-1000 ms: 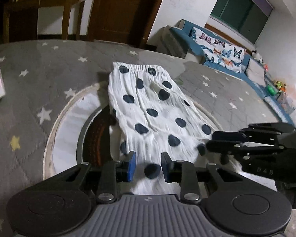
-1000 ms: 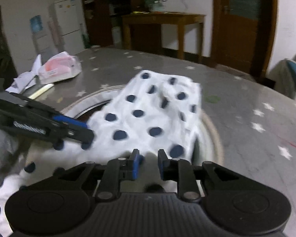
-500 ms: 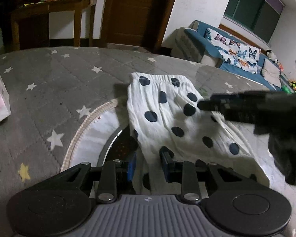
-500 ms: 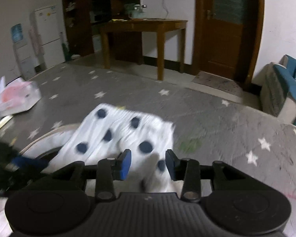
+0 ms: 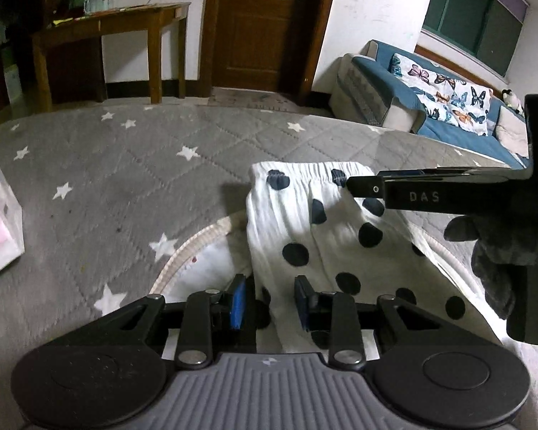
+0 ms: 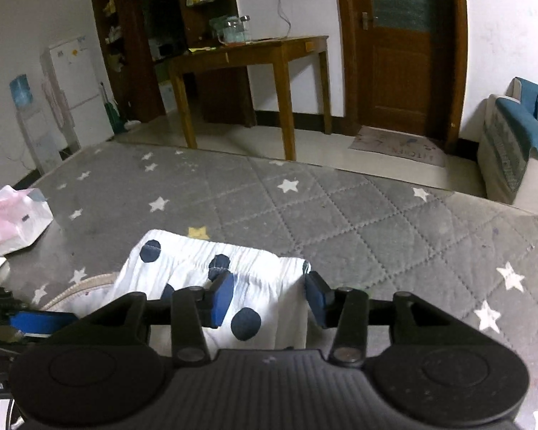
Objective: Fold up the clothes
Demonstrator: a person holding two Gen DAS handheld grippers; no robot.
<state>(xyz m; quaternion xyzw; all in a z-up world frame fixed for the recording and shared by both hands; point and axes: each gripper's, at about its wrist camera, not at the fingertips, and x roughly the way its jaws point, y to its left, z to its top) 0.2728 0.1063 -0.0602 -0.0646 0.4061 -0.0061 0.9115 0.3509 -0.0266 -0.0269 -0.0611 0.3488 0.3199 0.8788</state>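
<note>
White trousers with dark polka dots (image 5: 326, 236) lie flat on the grey star-patterned table cover (image 5: 125, 179), elastic waistband at the far end. My left gripper (image 5: 269, 302) is open, its blue pads either side of the cloth's near left edge. My right gripper (image 6: 269, 297) is open above the waistband's right corner (image 6: 297, 265). In the left wrist view the right gripper's fingers (image 5: 376, 188) reach in from the right over the waistband. The trousers also show in the right wrist view (image 6: 197, 268).
A round turntable rim (image 5: 193, 247) lies under the cloth. A pink and white tissue pack (image 6: 10, 222) sits at the table's left. Beyond the table stand a wooden side table (image 6: 251, 57), a door (image 6: 398, 43) and a blue sofa (image 5: 430, 93).
Both grippers have moved forward toward the waistband. The right gripper has opened wider and now sits over the waistband's right corner. The left gripper has opened a little.
</note>
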